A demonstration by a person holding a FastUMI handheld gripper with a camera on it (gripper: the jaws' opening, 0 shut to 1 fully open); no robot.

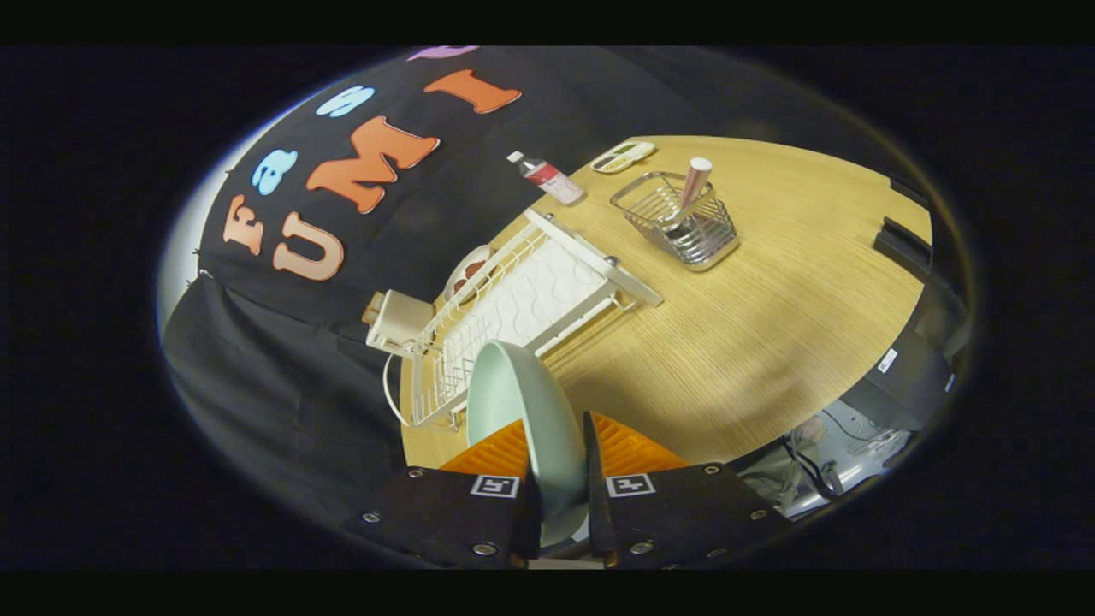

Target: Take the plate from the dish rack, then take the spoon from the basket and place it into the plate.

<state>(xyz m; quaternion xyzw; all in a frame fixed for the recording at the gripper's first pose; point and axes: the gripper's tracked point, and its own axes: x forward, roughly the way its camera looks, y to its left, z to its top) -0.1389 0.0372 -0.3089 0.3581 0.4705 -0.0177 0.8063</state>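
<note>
The hand-held gripper [560, 466] is clamped on one pale green plate [522, 411], its two fingers pressing the plate's rim from either side. The plate stands on edge between them and rises just ahead of the fingertips, in front of the near end of the dish rack. There is one white dish rack [522, 312] on the tabletop [770, 325], lying just beyond the plate, with a second, patterned plate [469, 272] standing at its far side and a cream-coloured box [398, 321] at its corner. Farther along the tabletop, well apart from the rack, sits one wire basket [680, 221]. In it stands one spoon [691, 190] with a pink and white handle, leaning upward. Beyond the basket lie one small bottle [547, 178] with a red label and one white calculator [623, 156]. The writing on the bottle's label is too small to read.
</note>
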